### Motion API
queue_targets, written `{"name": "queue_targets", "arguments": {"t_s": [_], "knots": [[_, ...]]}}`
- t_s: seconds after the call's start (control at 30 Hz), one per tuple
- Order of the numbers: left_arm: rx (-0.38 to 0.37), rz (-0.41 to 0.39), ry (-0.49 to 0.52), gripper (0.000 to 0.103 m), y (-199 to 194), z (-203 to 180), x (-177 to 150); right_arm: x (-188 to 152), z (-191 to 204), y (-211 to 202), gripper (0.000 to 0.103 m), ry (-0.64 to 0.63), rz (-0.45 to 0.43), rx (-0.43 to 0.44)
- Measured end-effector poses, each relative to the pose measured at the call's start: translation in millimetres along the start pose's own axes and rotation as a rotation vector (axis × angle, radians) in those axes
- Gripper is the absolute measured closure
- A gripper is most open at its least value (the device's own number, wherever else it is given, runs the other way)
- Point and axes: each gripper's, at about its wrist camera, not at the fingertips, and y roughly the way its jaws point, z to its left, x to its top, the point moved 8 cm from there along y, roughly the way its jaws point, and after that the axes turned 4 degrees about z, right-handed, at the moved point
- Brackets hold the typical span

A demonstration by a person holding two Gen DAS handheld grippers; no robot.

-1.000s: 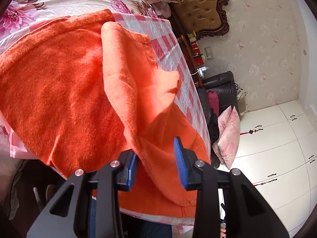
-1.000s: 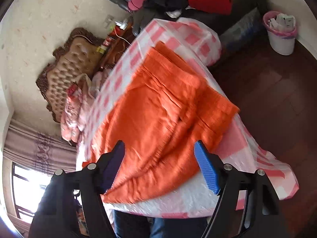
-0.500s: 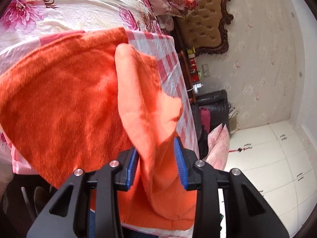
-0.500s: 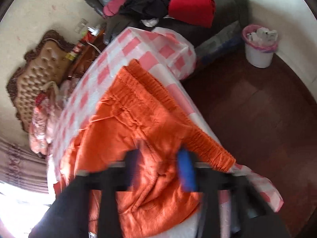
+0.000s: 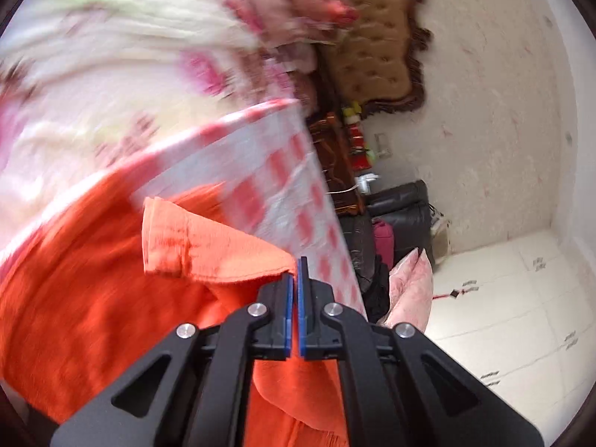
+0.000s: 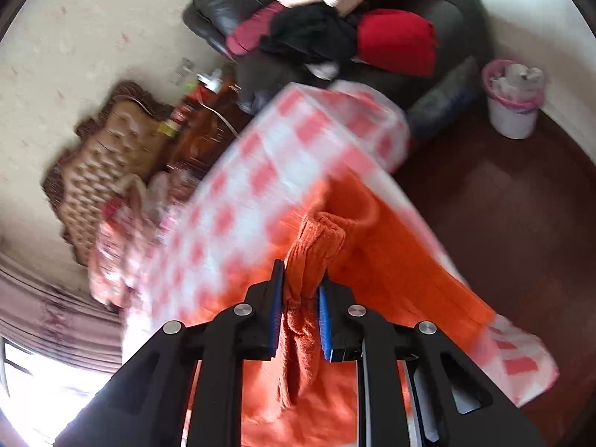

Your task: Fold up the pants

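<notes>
Left hand-held gripper has its blue pads pressed together on a thin edge of the orange pants, which spread to its left over the checked cloth on the bed. A second ago its jaws stood apart around that fabric. To its right the cloth's edge drops to open white tiled floor, with one pink cushion near.

Right hand-held gripper is closing on a bunched fold of the pants, its pads pressing the fabric; a second ago it was spread wide above them. Beyond it the checked cloth lies bare. To its right lies open dark wood floor with one white bin; ahead, one black sofa piled with clothes.
</notes>
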Motion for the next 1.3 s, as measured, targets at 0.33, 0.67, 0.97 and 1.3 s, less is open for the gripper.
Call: {"name": "queue_targets", "arguments": {"t_s": [0.33, 0.67, 0.97, 1.3], "knots": [[0.117, -0.098, 0.13, 0.102, -84.8, -7.9, -39.6, -31.7, -28.8, -33.2, 0.086, -0.013, -0.032, -0.073], [0.264, -0.039, -0.075, 0.096, -92.3, 142.7, -120.7, -95.1, -121.1, -3.6, 0.086, -0.045, 0.067, -0.382], [0.207, -0.143, -0.146, 0.102, -111.6, 139.4, -72.7, -88.6, -107.2, -1.3, 0.086, -0.119, 0.036, -0.463], [0.327, -0.091, -0.094, 0.102, -120.4, 147.7, -109.6, -89.8, -87.9, -21.6, 0.087, -0.202, -0.008, -0.514]]}}
